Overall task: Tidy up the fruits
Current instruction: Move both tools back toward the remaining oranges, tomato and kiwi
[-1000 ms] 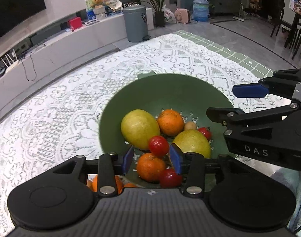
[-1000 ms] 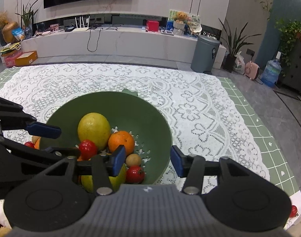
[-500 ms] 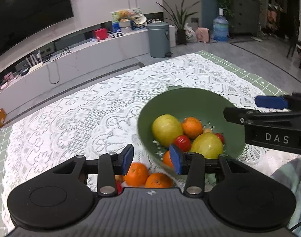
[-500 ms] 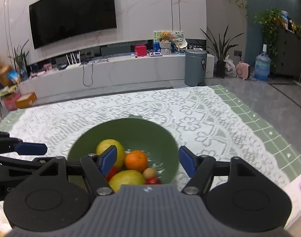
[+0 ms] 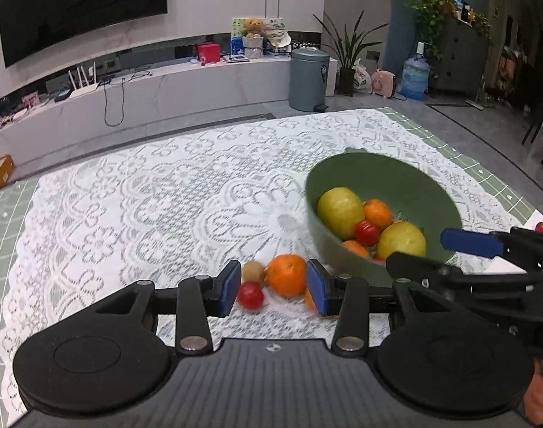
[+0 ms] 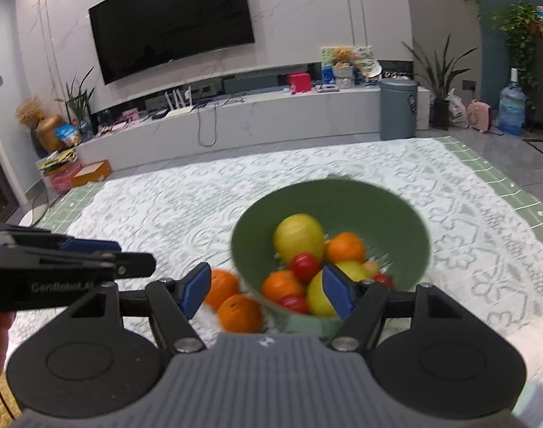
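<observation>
The green bowl [image 5: 407, 178] sits on the white lace cloth [image 5: 164, 196], holding 2 yellow-green fruits, oranges and small red fruits. Just beside its rim, on the cloth, lie an orange [image 5: 286, 274], a small brown fruit [image 5: 253, 271] and a small red fruit [image 5: 250, 295]. My left gripper [image 5: 274, 287] is part open above these and grips nothing. My right gripper [image 6: 266, 289] stands wide open near the bowl's near rim, also holding nothing.
</observation>
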A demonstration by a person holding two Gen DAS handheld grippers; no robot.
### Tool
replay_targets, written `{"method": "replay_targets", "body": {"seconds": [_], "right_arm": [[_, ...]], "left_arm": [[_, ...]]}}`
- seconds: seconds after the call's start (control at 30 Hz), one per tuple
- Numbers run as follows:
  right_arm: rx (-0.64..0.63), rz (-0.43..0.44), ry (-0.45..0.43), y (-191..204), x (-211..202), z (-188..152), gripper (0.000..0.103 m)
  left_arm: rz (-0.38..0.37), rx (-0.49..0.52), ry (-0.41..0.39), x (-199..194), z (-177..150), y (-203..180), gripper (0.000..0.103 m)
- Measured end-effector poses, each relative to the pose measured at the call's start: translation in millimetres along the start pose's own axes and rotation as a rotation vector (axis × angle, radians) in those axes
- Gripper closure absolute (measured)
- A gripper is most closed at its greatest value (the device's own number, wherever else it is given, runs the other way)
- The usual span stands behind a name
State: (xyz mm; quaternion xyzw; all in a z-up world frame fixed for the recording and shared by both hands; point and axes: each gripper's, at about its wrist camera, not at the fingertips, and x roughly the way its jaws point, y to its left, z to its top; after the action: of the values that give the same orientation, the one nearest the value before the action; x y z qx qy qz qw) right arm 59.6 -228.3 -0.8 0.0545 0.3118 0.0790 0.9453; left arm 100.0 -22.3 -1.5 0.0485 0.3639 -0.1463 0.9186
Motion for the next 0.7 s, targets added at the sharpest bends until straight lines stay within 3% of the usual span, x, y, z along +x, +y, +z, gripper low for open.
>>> {"method": "replay_targets", "body": {"seconds": [0.13, 0.4, 0.7], "right_arm": [[-0.05, 0.026, 0.037, 20, 7, -11, 0.039], [-0.102, 0.017, 0.145, 37, 32, -30, 0.053], [-0.045, -0.002, 0.182, 39, 58, -33, 0.054]], "left_arm": [[-0.015, -0.024, 0.013, 5, -11, 16, 0.053], [-0.08, -0.041, 0.043, 29, -28, 35, 0.053], [-0.099, -0.043, 0.047, 59, -38, 42, 0.053]]}}
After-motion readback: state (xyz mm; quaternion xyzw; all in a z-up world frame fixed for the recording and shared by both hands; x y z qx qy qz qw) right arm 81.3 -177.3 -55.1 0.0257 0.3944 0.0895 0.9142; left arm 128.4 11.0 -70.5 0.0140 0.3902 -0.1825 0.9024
